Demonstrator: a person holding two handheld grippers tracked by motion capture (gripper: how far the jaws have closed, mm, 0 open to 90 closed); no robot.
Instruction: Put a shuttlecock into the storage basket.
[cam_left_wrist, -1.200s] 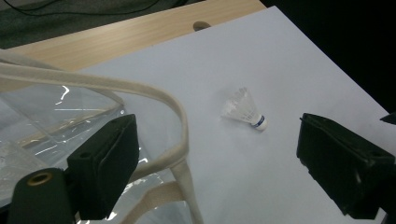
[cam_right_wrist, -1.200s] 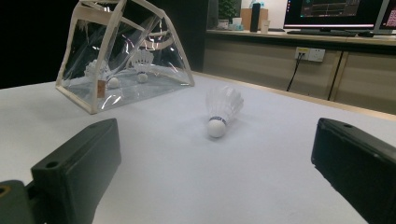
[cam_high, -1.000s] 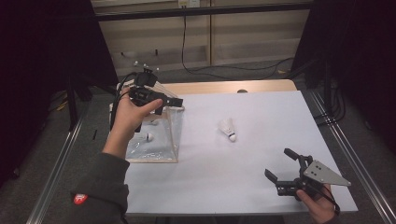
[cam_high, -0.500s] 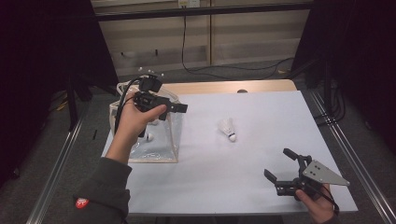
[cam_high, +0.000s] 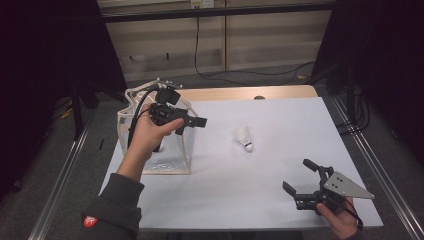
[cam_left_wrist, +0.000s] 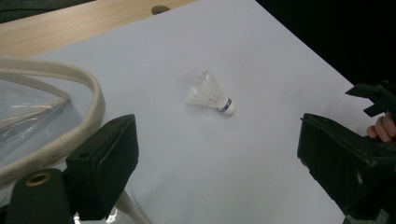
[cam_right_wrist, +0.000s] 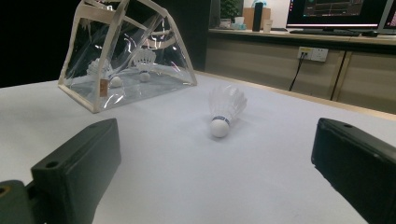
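- High view: the left claw (cam_high: 192, 122) is held up over the clear bag (cam_high: 175, 160) at the left edge of the white tabletop (cam_high: 280, 130), its jaws spread with nothing between them and pointing toward the shuttlecock (cam_high: 244, 138). The shuttlecock lies on its side near the middle of the tabletop, well apart from both claws. The right claw (cam_high: 305, 177) sits low at the near right corner, jaws apart and empty
- Left gripper view: the two black jaws stand wide apart with only bare tabletop between them. The shuttlecock (cam_left_wrist: 211, 94) lies ahead, cork end toward the right, feathers toward the left. The bag's pale handle (cam_left_wrist: 70, 121) curves past the left jaw
- Right gripper view: the jaws gape wide and hold nothing. The shuttlecock (cam_right_wrist: 225, 109) lies between and beyond them, cork end facing the camera. The clear bag (cam_right_wrist: 126, 56) stands farther back at the left, with two more shuttlecocks (cam_right_wrist: 140, 63) inside
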